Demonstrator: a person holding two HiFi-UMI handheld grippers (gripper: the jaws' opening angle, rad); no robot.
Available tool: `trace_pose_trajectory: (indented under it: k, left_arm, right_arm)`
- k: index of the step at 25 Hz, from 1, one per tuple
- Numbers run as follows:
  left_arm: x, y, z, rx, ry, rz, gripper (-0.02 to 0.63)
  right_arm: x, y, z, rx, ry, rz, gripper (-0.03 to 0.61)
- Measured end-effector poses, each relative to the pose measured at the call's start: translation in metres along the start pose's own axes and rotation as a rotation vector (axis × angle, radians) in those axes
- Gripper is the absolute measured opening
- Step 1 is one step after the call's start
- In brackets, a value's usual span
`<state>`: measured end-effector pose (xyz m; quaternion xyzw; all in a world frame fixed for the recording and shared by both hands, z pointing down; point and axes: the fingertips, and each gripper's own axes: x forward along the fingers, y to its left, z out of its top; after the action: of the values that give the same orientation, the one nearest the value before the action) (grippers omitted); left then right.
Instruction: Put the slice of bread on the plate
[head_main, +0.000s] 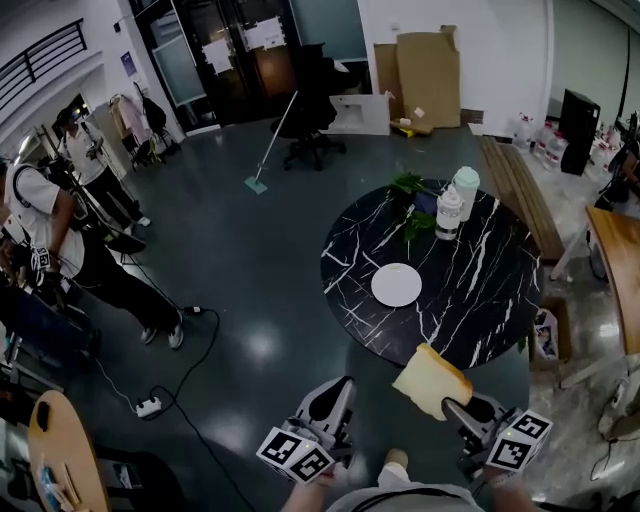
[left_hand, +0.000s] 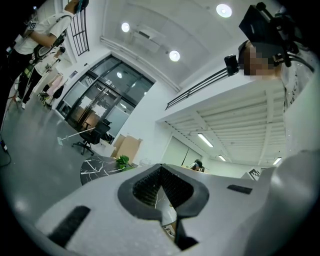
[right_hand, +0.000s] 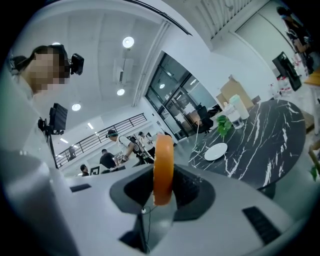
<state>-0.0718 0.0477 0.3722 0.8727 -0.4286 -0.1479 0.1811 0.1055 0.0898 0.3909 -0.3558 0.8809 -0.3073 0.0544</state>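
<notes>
A thick slice of bread (head_main: 432, 381) with a pale face and a golden crust hangs in the air just short of the near edge of the round black marble table (head_main: 480, 290). My right gripper (head_main: 452, 403) is shut on its lower edge. In the right gripper view the bread (right_hand: 163, 165) stands edge-on and upright between the jaws of the right gripper (right_hand: 162, 176). The empty white plate (head_main: 397, 284) lies on the near left part of the table; this plate (right_hand: 216, 151) shows ahead of the bread. My left gripper (head_main: 335, 392) is shut and holds nothing (left_hand: 161, 185).
Two white bottles (head_main: 452, 208) and a green plant (head_main: 410, 190) stand at the table's far side. People (head_main: 60, 230) stand at the left. A cable and power strip (head_main: 148, 406) lie on the floor. A wooden table (head_main: 60, 450) is at bottom left, an office chair (head_main: 310, 130) far behind.
</notes>
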Motion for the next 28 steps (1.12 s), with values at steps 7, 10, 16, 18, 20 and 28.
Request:
trace_pose_trajectory:
  k: [7,10,16,18,20,28]
  left_arm:
    - [0.015,0.016,-0.005,-0.007,0.001,0.046,0.008]
    - [0.022,0.020,-0.007,-0.010,0.009,0.052,0.008]
    - [0.057,0.035,-0.012,-0.011,0.025,0.030,0.008]
    - [0.073,0.045,-0.014,-0.014,0.034,0.022,0.008]
    - [0.089,0.058,-0.013,-0.017,0.039,0.019,0.008]
    - [0.158,0.119,-0.002,-0.011,0.029,0.031,0.008]
  right_arm:
    - [0.017,-0.018,0.010,0.009,0.020,0.034,0.091]
    - [0.022,-0.026,0.011,0.021,0.031,0.036,0.091]
    - [0.038,-0.055,0.015,0.047,0.038,0.015,0.091]
    - [0.047,-0.068,0.019,0.054,0.038,-0.002,0.091]
    - [0.056,-0.080,0.024,0.059,0.038,-0.018,0.091]
    - [0.114,-0.126,0.048,0.068,0.082,-0.058,0.091]
